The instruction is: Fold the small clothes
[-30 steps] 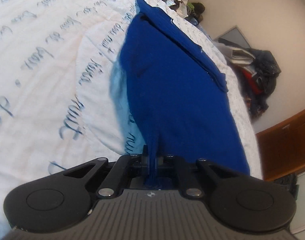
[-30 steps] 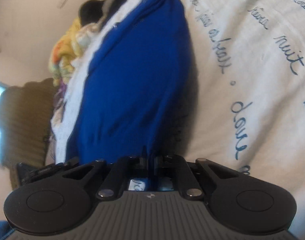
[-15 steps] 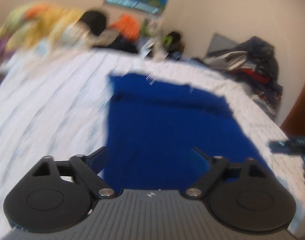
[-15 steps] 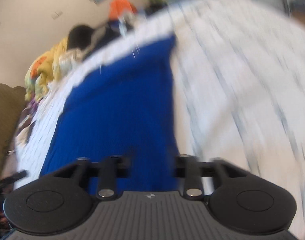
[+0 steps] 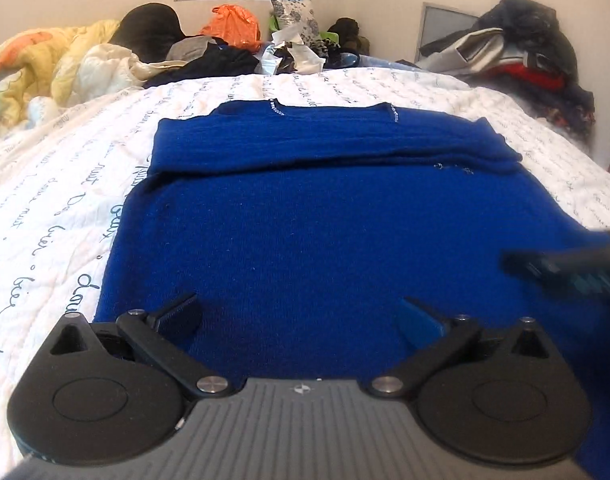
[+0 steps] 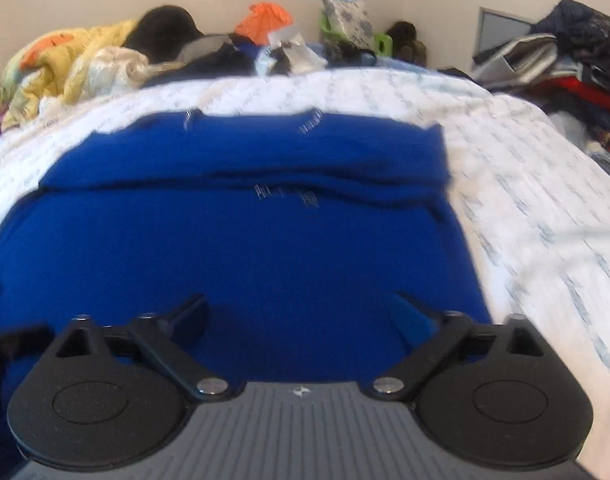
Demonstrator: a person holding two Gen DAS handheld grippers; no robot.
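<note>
Lying flat on the white bedspread, the blue sweater is spread just ahead of both grippers, its long side running left to right across them. The left gripper is seen over the sweater's near left part, the right gripper over its near right part. Both jaws have just been opened wide, and nothing is held between them.

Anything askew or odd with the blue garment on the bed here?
Nothing much. The blue garment lies flat on the quilt, sleeves folded across its far end, their edge slightly wavy. Both grippers, left and right, are open and empty.
</note>
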